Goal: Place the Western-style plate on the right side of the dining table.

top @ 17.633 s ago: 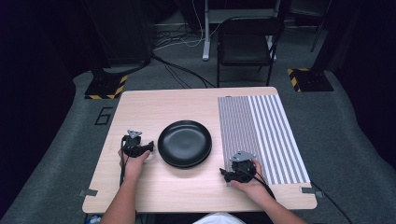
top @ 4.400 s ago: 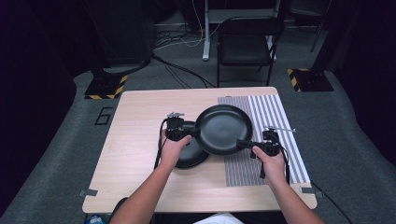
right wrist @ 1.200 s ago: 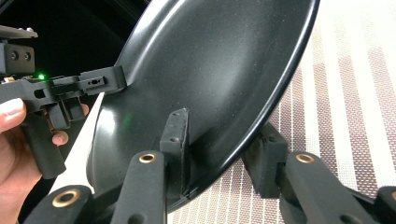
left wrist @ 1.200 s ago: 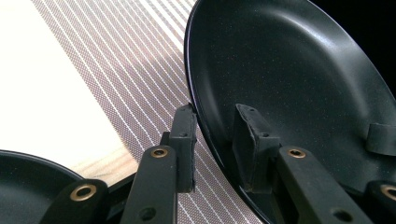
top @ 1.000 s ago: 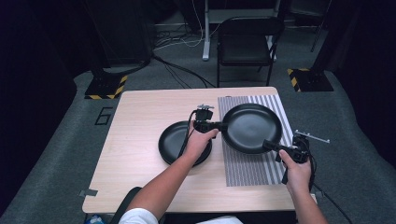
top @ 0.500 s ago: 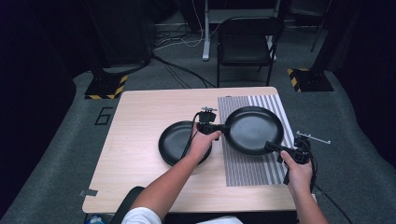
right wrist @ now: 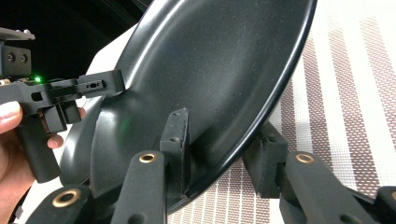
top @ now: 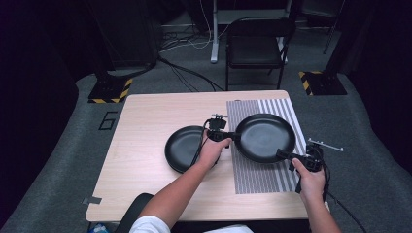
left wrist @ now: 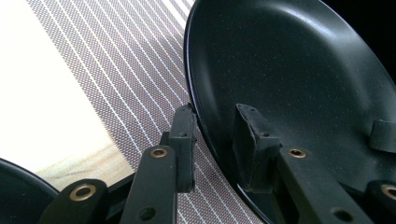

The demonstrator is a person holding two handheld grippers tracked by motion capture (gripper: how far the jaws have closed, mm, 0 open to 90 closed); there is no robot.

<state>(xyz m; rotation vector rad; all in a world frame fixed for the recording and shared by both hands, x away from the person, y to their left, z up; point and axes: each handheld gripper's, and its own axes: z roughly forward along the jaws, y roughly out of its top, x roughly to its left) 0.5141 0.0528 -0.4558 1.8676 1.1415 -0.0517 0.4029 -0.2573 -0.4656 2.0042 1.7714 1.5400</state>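
A black plate (top: 265, 138) hangs tilted low over the striped mat (top: 262, 179), gripped from both sides. My left gripper (top: 234, 137) is shut on its left rim; in the left gripper view (left wrist: 215, 116) one jaw is outside the rim and one inside the bowl (left wrist: 289, 70). My right gripper (top: 285, 154) is shut on the near right rim; the right gripper view (right wrist: 223, 130) has the plate's edge (right wrist: 210, 70) between the jaws. The left gripper (right wrist: 100, 84) appears beyond the plate there. A second black plate (top: 182, 148) lies on the wooden table (top: 145, 121), under my left forearm.
The striped mat (left wrist: 116, 70) covers the table's right part, right of the resting plate (left wrist: 14, 186). A black chair (top: 255, 48) stands beyond the far edge. Yellow-black floor stands (top: 109, 90) and cables lie on the grey carpet.
The held plate and my left gripper have sunk a little toward the mat. My right hand has barely moved. Both grips are unchanged.
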